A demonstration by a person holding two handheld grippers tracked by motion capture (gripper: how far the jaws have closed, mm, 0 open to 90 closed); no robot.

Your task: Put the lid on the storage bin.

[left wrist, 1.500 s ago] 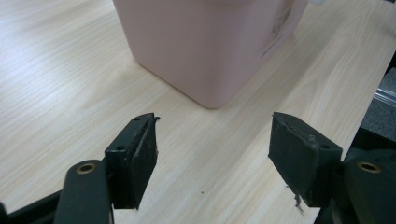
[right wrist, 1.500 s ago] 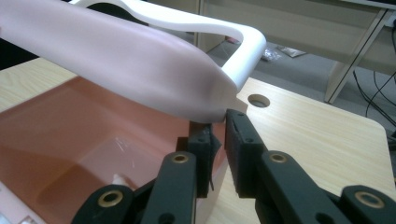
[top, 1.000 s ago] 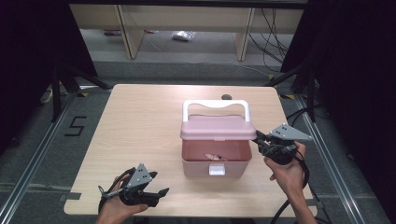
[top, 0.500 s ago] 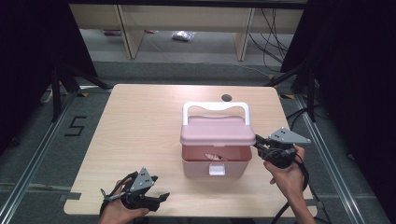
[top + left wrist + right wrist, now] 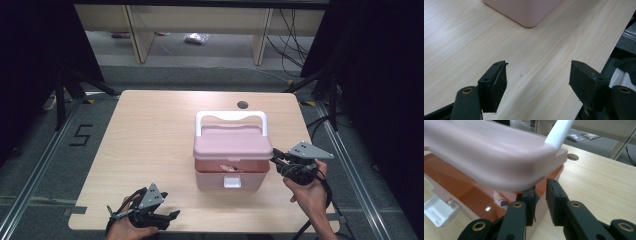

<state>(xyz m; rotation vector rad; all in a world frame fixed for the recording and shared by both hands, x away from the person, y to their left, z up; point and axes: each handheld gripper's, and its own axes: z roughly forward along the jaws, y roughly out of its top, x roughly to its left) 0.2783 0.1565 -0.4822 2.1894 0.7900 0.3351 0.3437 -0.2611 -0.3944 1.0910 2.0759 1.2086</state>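
A pink box (image 5: 231,167) is shown right of centre on the surface (image 5: 150,135), its long axis running left to right and its white handle (image 5: 230,117) upright along the far side. The lid (image 5: 486,157) is seen raised above the box body, with a small bottle (image 5: 500,203) lying inside. The right hand-held gripper (image 5: 276,161) is placed at the box's right end, pointing left; in the right gripper view its jaws are seen nearly pressed together around the rim of the box wall, just under the lid's corner, though contact with the pads cannot be told. The left hand-held gripper (image 5: 172,216) is held spread and empty at the near-left edge, well apart from the box, which lies far and to its right. The right hand is judged the nearer.
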